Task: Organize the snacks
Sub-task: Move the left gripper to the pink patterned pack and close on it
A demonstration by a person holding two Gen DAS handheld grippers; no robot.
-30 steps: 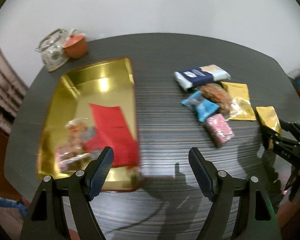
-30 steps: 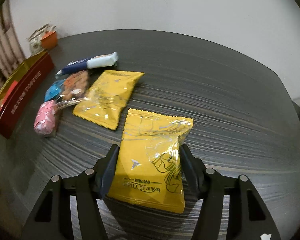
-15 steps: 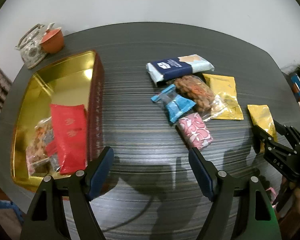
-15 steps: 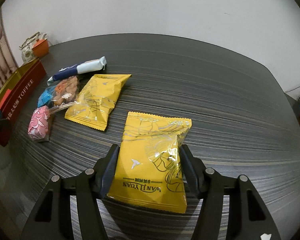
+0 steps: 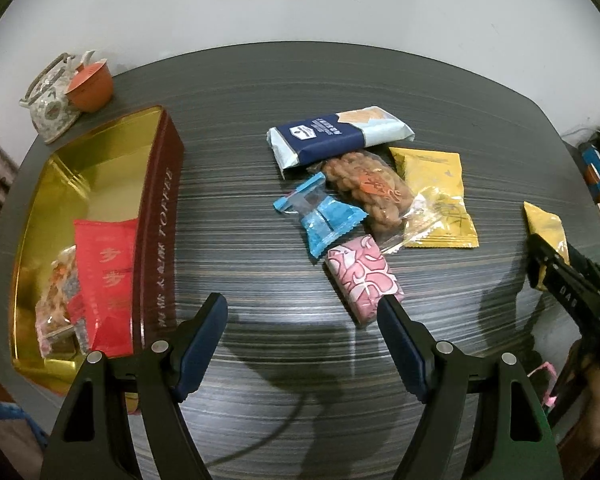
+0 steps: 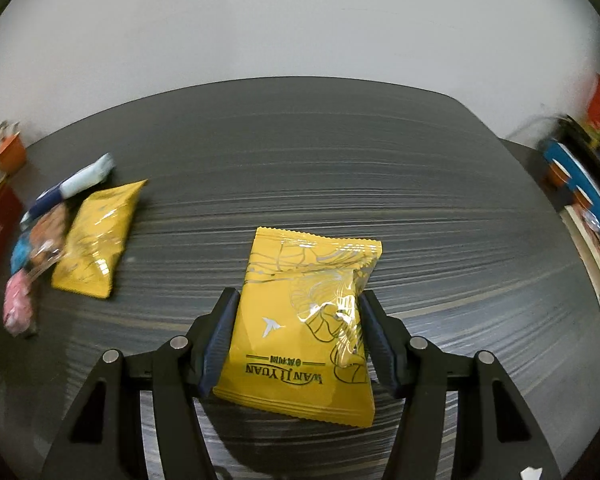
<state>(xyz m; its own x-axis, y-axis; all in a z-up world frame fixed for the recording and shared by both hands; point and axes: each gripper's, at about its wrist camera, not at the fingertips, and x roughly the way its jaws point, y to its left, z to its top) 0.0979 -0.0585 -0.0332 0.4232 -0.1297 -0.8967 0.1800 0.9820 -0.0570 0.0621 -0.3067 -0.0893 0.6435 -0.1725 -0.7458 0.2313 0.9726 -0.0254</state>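
From the left wrist camera, the left gripper [image 5: 302, 318] hangs wide apart and empty above the dark striped table [image 5: 252, 240], its right finger just beside a pink patterned packet [image 5: 362, 276]. A blue wrapper [image 5: 324, 216], a clear bag of brown snacks [image 5: 370, 188], a navy and pale biscuit pack [image 5: 338, 136] and a flat yellow sachet [image 5: 436, 196] cluster beyond. The gold-lined red tin [image 5: 162, 216] at left holds a red packet [image 5: 104, 268].

From the right wrist camera, the right gripper [image 6: 298, 330] clamps a yellow foil snack pouch [image 6: 304, 320] by its sides, over the table.
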